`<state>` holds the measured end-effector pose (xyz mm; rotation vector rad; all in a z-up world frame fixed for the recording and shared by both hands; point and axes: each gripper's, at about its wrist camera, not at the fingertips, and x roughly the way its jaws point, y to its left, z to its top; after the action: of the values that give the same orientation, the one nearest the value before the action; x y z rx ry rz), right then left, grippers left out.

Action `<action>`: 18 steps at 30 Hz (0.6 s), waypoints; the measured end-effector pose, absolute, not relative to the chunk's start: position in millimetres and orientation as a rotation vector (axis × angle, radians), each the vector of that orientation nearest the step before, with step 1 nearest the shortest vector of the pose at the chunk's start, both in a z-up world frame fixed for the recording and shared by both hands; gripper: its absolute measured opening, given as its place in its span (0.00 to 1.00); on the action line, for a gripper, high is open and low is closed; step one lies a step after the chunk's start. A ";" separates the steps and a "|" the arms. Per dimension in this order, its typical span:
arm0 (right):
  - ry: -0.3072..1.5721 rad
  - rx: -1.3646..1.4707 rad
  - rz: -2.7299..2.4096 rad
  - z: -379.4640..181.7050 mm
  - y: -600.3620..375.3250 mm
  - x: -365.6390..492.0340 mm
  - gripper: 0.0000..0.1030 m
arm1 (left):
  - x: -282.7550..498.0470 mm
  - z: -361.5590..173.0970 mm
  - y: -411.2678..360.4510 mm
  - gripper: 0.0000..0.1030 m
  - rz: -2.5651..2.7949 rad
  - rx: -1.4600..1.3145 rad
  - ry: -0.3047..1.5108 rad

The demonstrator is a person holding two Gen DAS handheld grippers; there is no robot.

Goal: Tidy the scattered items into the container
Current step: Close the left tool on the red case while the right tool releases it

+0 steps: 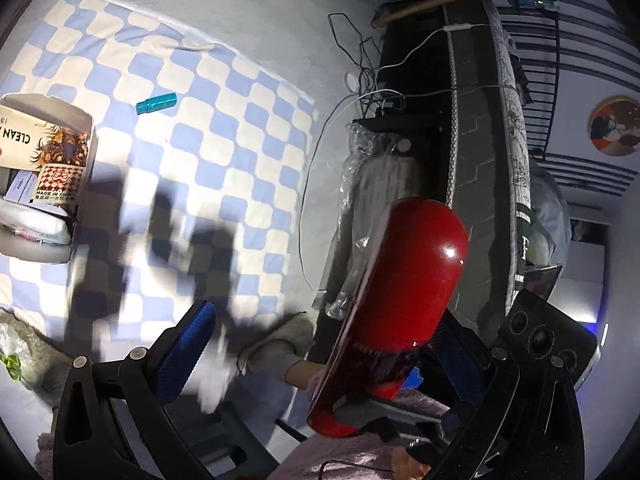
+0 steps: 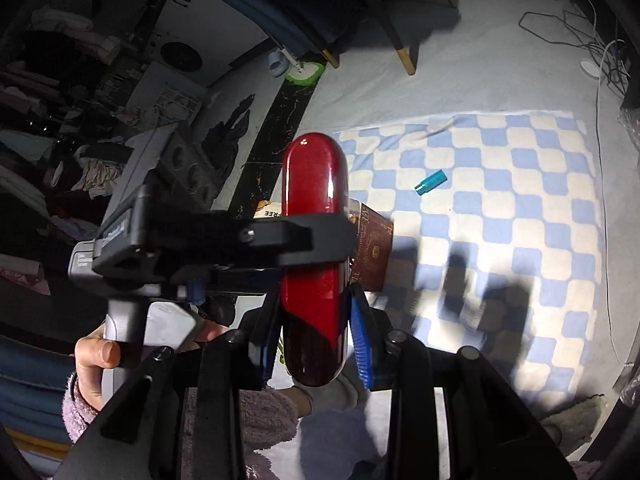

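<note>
A red capsule-shaped case [image 2: 314, 264] is clamped in the right hand-held gripper [image 2: 316, 344], above the checkered mat [image 2: 520, 208]. The left hand-held gripper [image 1: 320, 344] stands open. Some packets are already seen in the box [image 1: 86, 152] at left; a teal tube [image 1: 157, 103] is left on the mat.

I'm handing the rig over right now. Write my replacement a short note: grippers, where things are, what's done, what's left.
Right gripper: shut on the red case, held up off the mat.
Left gripper: open and empty; one finger crosses the case in the right wrist view, contact unclear.
Box: at the edge of the checkered mat, already holding a few packets.
Teal tube: loose on the mat.
Done: case picked up.
Left: put the case in the box, then fetch the tube.
</note>
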<state>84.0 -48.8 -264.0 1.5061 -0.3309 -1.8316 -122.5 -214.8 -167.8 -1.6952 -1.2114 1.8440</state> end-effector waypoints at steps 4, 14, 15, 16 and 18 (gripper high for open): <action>-0.315 1.474 -1.803 -261.6 -56.7 88.4 0.32 | -124.9 -167.9 -209.8 0.45 1.800 -1.583 -1.250; -0.389 1.550 -1.740 -277.8 -58.0 82.9 0.36 | -120.3 -177.2 -220.1 0.26 1.915 -1.632 -1.295; -0.394 1.556 -1.738 -277.3 -57.8 84.1 0.36 | -118.5 -176.1 -220.7 0.26 1.948 -1.644 -1.296; -0.389 1.558 -1.743 -276.1 -58.0 85.6 0.36 | -114.9 -170.2 -229.2 0.26 2.000 -1.665 -1.284; -0.373 1.559 -1.761 -272.8 -55.8 88.6 0.36 | -108.7 -166.6 -251.9 0.26 2.075 -1.688 -1.326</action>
<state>88.6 -55.8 -272.8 1.5588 -0.3734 -1.7614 -108.7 -251.9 -166.6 -1.6878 -1.3260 2.0746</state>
